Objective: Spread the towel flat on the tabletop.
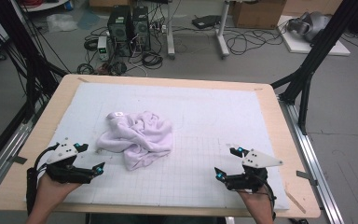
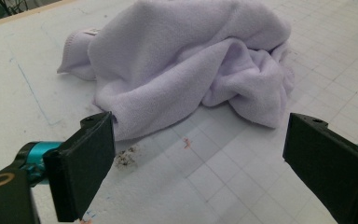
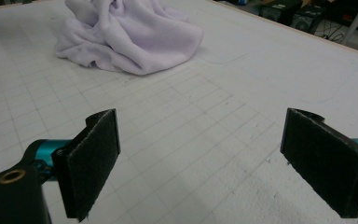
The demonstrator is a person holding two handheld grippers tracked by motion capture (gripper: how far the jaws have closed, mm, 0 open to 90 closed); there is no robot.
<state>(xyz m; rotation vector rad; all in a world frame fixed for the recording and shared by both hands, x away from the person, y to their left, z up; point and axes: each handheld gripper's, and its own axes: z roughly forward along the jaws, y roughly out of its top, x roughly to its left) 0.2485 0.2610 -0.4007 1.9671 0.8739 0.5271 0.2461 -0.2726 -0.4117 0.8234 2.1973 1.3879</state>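
A crumpled pale lilac towel (image 1: 137, 136) lies in a heap left of the middle of the white gridded mat (image 1: 205, 116), a small label on its far corner. My left gripper (image 1: 91, 158) rests near the mat's front left, open and empty, just short of the towel's near left edge. In the left gripper view the towel (image 2: 186, 60) rises close ahead of the open left gripper (image 2: 205, 163). My right gripper (image 1: 227, 162) stands open at the front right, well clear of the cloth. Its own view shows the towel (image 3: 130, 35) farther off beyond the empty right gripper (image 3: 205, 163).
The mat covers a wooden tabletop (image 1: 279, 121) with bare rim all round. Black frame struts (image 1: 314, 51) rise at both back sides. Computer towers (image 1: 128, 28), cables and boxes sit on the floor beyond the table.
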